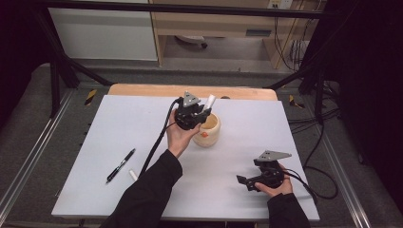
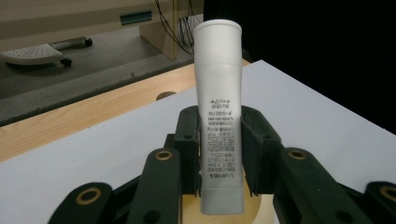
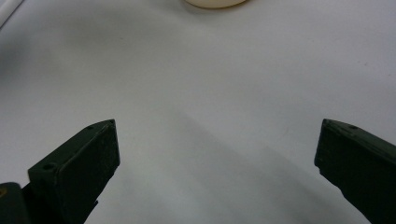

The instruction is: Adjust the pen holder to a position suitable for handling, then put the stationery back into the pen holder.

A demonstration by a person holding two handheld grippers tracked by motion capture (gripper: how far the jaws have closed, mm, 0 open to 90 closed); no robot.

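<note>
Currently, the white plastic tube with a flat crimped end and printed grey text (image 2: pixel 218 116) is clamped between the two black jaws of the left hand-held gripper (image 2: pixel 218 154). In the left gripper view the pads press on both sides of the tube's lower half; the round cap end points away from the camera and the crimped end lies nearest it, over a cream-coloured rim. In the high view the tube (image 1: pixel 209 101) projects from the left hand-held gripper (image 1: pixel 202 114) directly above the cream-coloured round ceramic pot with an orange mark on its side (image 1: pixel 209 130). The tube is held clear of the white surface (image 1: pixel 266 128); whether it touches the pot cannot be determined.

The right hand-held gripper (image 1: pixel 242 181) rests low over the near right part of the surface, well apart from the pot. In the right gripper view its jaws stand wide apart with nothing between them.

A black pen (image 1: pixel 120 165) lies on the near left part of the surface, with a small white cap-like piece (image 1: pixel 133 175) just beside it.
</note>
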